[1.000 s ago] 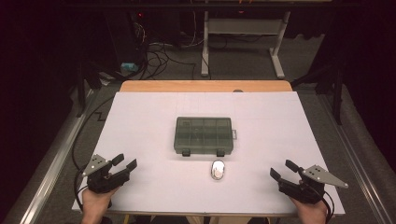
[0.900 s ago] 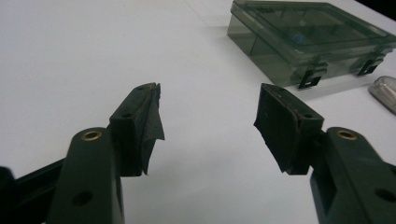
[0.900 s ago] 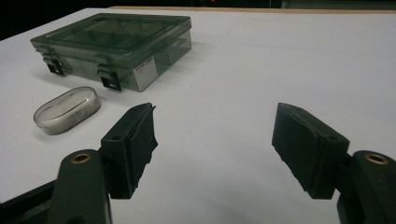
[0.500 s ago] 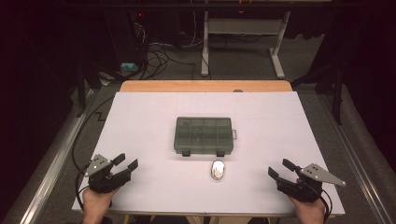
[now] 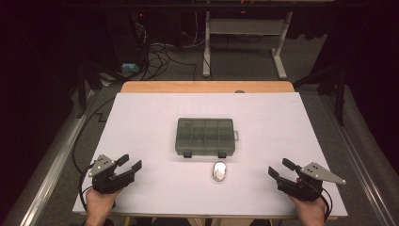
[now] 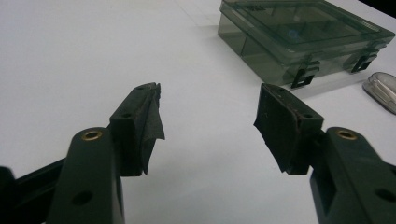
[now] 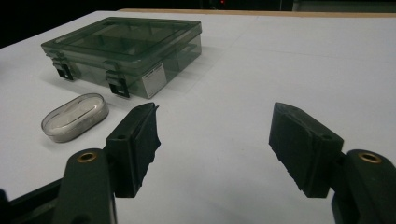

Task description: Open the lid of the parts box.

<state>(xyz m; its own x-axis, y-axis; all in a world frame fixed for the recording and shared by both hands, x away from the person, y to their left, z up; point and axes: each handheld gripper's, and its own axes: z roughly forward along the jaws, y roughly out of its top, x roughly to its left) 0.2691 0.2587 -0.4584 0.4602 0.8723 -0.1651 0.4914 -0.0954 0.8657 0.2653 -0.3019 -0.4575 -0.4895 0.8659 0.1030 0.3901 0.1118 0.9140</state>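
- The left hand-held gripper point(image 5: 131, 165) rests at the near left corner of the white tabletop point(image 5: 141, 122), its black jaws spread wide with nothing between them.
- The right hand-held gripper point(image 5: 281, 168) sits at the near right corner, jaws likewise spread apart and bare, angled toward the middle.
- Between the two, slightly farther in, a small oval clear plastic case with a pale inside point(image 5: 219, 171) lies flat on the tabletop, well apart from both grippers.
- Just beyond it, near the centre, a smoky green translucent plastic compartment box point(image 5: 205, 136) lies with its lid down and two dark latches facing the near edge.
- Beyond the far edge, cables trail across the dark floor point(image 5: 160, 56).
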